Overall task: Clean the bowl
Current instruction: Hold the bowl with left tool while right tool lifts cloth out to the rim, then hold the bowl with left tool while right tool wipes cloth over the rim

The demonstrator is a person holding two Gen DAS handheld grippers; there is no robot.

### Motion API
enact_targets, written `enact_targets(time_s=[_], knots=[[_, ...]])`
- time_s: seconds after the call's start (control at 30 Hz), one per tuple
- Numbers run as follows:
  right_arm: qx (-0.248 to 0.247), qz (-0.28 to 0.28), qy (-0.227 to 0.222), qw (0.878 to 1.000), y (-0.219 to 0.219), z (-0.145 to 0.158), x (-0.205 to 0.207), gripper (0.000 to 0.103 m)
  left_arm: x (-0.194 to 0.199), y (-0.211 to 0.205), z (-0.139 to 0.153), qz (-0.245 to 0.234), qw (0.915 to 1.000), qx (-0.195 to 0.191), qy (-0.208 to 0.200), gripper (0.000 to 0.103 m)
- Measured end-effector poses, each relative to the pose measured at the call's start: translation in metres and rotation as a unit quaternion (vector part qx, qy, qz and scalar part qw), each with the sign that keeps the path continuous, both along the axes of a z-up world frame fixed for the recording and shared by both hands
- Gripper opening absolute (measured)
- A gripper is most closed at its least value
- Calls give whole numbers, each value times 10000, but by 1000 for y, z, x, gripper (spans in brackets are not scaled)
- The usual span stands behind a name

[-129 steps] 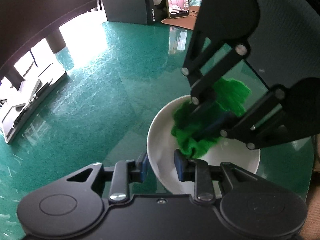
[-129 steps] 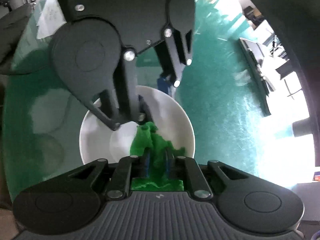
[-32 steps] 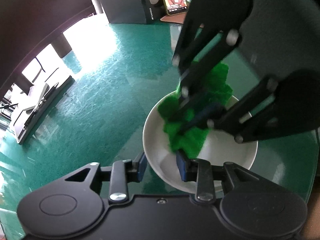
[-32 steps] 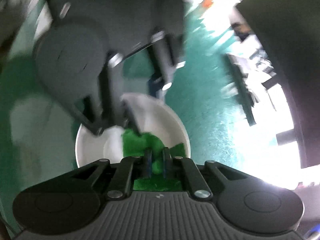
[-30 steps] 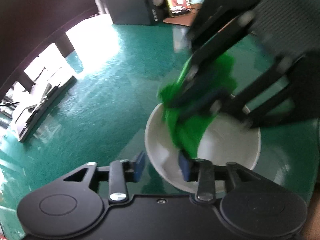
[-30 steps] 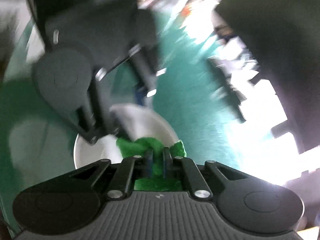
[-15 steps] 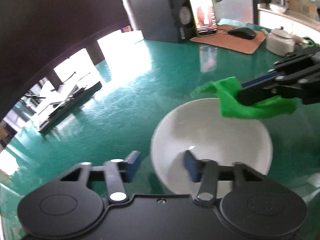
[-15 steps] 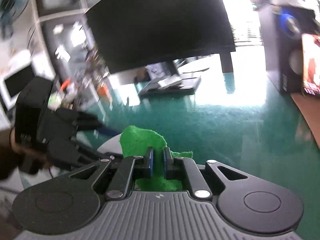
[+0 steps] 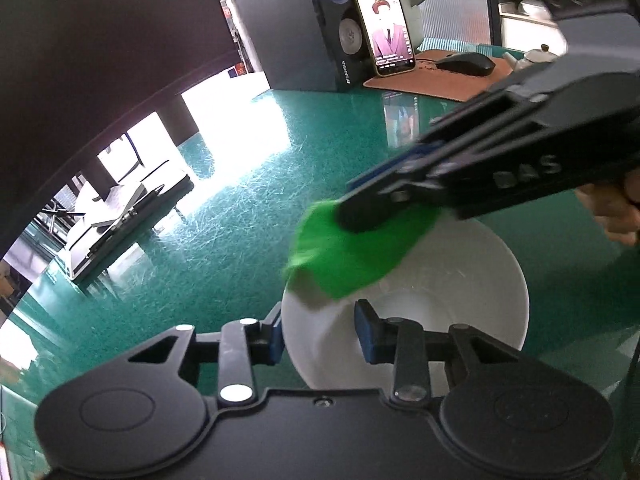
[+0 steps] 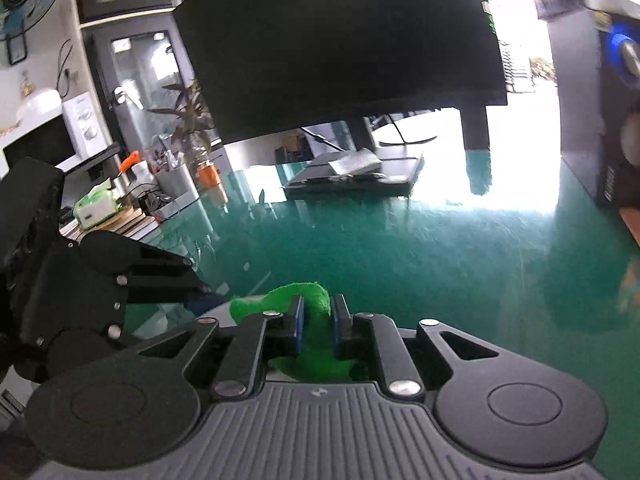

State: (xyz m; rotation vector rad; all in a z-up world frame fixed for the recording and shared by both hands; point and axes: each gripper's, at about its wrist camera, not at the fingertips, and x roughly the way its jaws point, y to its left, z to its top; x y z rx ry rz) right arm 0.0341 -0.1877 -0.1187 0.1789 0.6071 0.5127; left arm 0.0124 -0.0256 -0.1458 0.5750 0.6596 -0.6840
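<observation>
1. Left wrist view: the left gripper is straddling the near rim of the white bowl on the green table, one pad outside and one inside; whether they are pressing the rim is unclear. The right gripper is reaching in from the right, a green cloth hanging over the bowl's far-left rim.
2. Right wrist view: the right gripper is clamping the cloth between its pads; the left gripper is lying at left, beside a sliver of the bowl
</observation>
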Motion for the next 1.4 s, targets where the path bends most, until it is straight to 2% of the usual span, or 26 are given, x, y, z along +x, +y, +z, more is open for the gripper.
enact_targets(time_s=[0.1,0.17,0.23,0.3,0.43,0.5,0.63,0.7,0.73,0.77,0.93,1.03,1.13,1.4], knots=[[68,-94,-28,9999,7,-5,-7,14,-1,-1,0,47,10000,-8,-31,38],[66,-257,-47,9996,5,-2,-37,13,-2,-2,-1,94,9999,-8,-60,39],[136,-368,14,9992,-7,-5,-46,13,-4,-3,-1,133,9999,-23,-73,39],[282,-484,84,9984,-15,6,-91,13,-4,-3,-1,166,9998,-51,-79,39],[286,-500,84,9983,-17,10,-118,15,-10,-5,-1,63,9999,-41,-88,39],[221,-469,77,9986,-14,12,-121,15,-11,-5,-1,55,9999,-35,-91,39],[-29,-232,154,9996,-9,11,-96,15,-10,-3,-1,-17,9999,-84,-88,39],[-241,50,201,9995,-5,12,-72,16,-9,-2,-2,-88,9998,-125,-86,39],[-435,373,211,9981,3,14,-54,18,-9,-1,-2,-99,9998,-138,-87,39],[-454,403,209,9979,3,12,-47,20,-7,0,-3,-88,9998,-172,-89,39],[-1222,1243,42,9847,36,15,-8,22,-3,5,-5,-24,9994,-323,-75,40],[-1176,1112,114,9867,30,9,-2,20,-3,4,-6,57,9993,-373,-79,42],[-949,782,246,9921,13,2,-15,19,-4,5,-8,226,9986,-470,-64,43],[-552,147,272,9980,-7,4,-75,25,-12,-1,-7,441,9975,-554,-49,47]])
